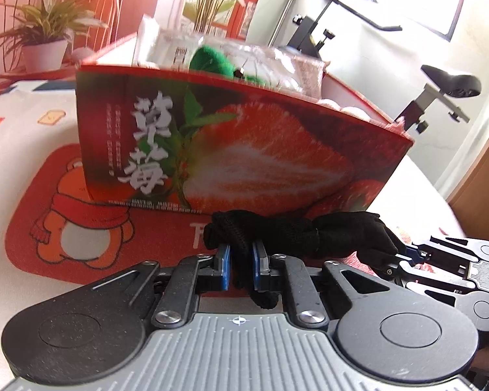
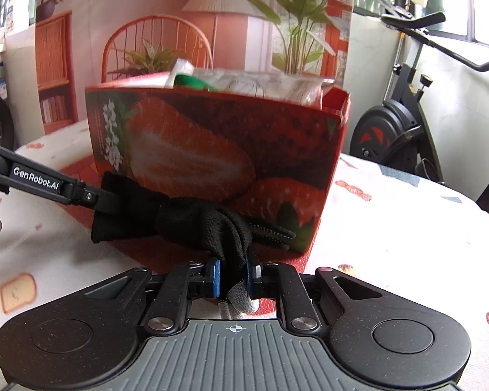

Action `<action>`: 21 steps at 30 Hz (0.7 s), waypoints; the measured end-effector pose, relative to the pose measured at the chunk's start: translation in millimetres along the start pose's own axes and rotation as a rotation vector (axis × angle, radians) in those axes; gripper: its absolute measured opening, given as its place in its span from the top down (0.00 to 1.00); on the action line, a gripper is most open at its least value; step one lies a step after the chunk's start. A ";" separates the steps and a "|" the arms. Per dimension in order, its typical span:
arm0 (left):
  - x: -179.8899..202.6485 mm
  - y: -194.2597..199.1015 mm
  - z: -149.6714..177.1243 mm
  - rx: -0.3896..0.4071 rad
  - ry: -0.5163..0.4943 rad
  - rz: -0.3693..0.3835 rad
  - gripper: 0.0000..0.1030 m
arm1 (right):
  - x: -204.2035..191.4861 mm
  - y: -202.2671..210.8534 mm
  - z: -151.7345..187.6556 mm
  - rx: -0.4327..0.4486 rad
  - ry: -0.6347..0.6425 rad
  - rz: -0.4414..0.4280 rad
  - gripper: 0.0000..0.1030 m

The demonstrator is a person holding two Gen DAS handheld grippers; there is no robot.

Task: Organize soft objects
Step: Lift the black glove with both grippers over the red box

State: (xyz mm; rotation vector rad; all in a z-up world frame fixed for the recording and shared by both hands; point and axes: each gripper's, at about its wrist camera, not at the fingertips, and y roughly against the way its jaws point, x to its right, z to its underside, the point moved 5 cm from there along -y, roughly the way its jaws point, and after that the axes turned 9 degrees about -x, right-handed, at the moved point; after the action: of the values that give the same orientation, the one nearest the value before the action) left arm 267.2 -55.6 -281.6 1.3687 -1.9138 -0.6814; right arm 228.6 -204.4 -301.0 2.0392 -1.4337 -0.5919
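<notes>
Both grippers are pinching one black glove just before the strawberry box: the left gripper one end, the right gripper the other. Several soft things are already sitting inside the box; this glove is still waiting outside.

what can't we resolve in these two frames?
- Strawberry box contents: left wrist view, its front wall hides all but the green item and plastic bags.
- Black glove fingers: right wrist view, bunched, partly behind the right claw.
- Box print: both views, blurred.
</notes>
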 end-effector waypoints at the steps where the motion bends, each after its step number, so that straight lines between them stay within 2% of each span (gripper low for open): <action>1: 0.3 6.6 -1.9 0.018 0.000 0.003 0.86 | -1.9 6.5 -3.8 0.014 0.006 0.003 0.88; 7: 4.4 49.1 -21.3 0.149 -0.017 0.022 0.86 | -11.8 43.7 -36.8 0.086 0.053 0.017 0.88; 10: 7.1 71.5 -35.8 0.229 -0.034 0.009 0.86 | -13.8 57.9 -56.9 0.121 0.059 0.007 0.88; 13: 7.5 85.3 -53.7 0.278 -0.030 0.012 0.86 | -14.1 69.2 -81.3 0.157 0.067 0.003 0.88; 17: 5.5 93.9 -79.6 0.321 0.001 0.029 0.86 | -11.5 65.9 -116.5 0.181 0.072 0.008 0.88; 21: 1.9 89.5 -100.0 0.302 0.005 0.033 0.86 | -6.6 52.0 -140.0 0.178 0.067 0.027 0.87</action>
State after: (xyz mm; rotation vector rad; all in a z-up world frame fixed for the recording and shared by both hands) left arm 290.9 -32.4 -151.5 1.5127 -2.0931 -0.3825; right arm 280.7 -184.0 -162.3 2.1507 -1.5182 -0.3929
